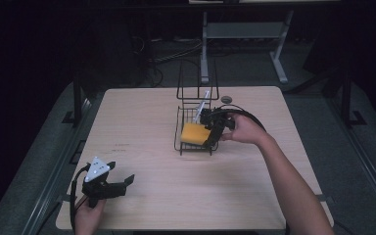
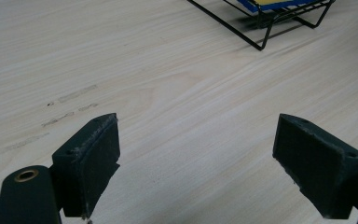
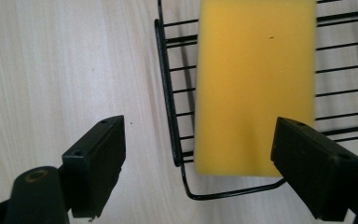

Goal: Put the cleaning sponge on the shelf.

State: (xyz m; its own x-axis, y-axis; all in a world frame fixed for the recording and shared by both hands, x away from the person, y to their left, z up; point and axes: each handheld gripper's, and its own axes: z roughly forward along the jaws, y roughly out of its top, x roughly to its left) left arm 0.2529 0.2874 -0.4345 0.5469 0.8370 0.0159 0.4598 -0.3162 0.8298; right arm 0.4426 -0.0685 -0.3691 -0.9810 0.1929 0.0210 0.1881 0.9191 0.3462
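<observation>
- Your right gripper (image 1: 214,131) hangs over the near corner of the black wire rack (image 1: 179,128) at mid-table, its jaws spread wide with nothing between them.
- In the right gripper view the yellow sponge (image 3: 255,88) lies flat on the rack's wires (image 3: 168,79); one jaw sits above bare tabletop outside the rim, the other above the sponge's near corner. You cannot tell from these views whether that jaw touches it.
- A thin white utensil (image 1: 201,104) leans in the back of the rack, too small to identify.
- Your left gripper (image 1: 120,183) rests low at the table's (image 1: 142,127) near left corner, well apart from the rack, jaws open over plain wood.
- In the left gripper view the rack's foot (image 2: 263,35) shows far ahead.
</observation>
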